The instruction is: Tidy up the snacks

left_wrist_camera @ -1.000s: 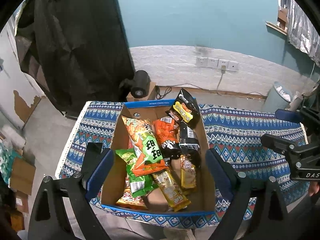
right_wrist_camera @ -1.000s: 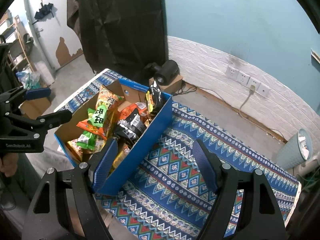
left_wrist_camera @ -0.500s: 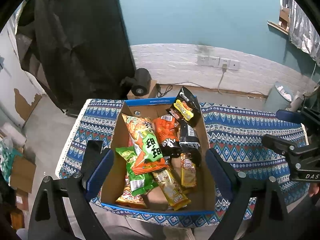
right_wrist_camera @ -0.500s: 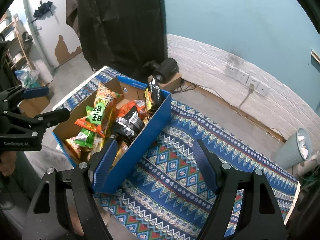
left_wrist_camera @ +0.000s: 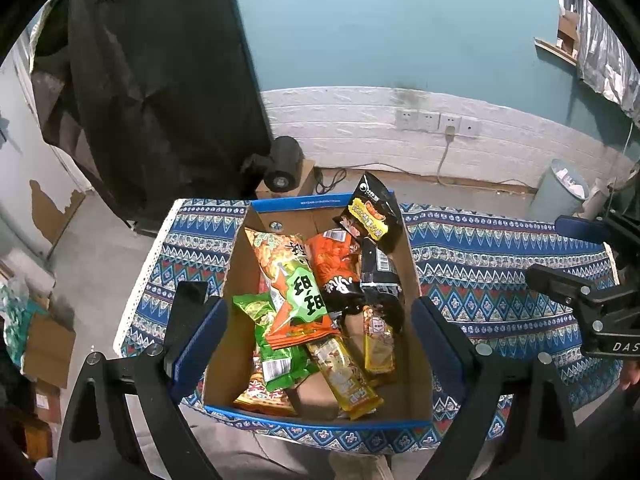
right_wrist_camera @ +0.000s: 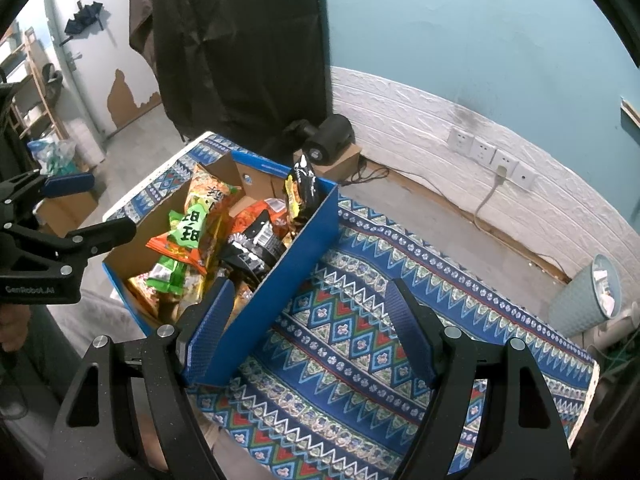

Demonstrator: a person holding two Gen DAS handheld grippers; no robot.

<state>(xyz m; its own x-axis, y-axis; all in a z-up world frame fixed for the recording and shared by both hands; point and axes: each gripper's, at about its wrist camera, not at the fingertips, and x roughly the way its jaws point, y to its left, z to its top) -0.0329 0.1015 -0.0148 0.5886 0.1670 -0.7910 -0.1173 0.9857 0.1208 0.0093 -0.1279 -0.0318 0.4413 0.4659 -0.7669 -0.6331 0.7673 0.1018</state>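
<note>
The left tool (left_wrist_camera: 318,344) hangs above a cardboard box (left_wrist_camera: 236,276) with blue edging, its fingers spread wide apart and holding nothing. The right tool (right_wrist_camera: 310,330) hovers further right, likewise spread and empty, its left finger over the box's blue side wall. The snacks (left_wrist_camera: 316,308) lie piled inside the box, with one black packet (left_wrist_camera: 372,210) propped against the far right corner. The box stands on the left part of a bench under a blue patterned cloth (right_wrist_camera: 360,344). Behind are a teal wall (left_wrist_camera: 392,28), white brick panelling with sockets (left_wrist_camera: 438,122), and a black curtain (left_wrist_camera: 160,80).
</note>
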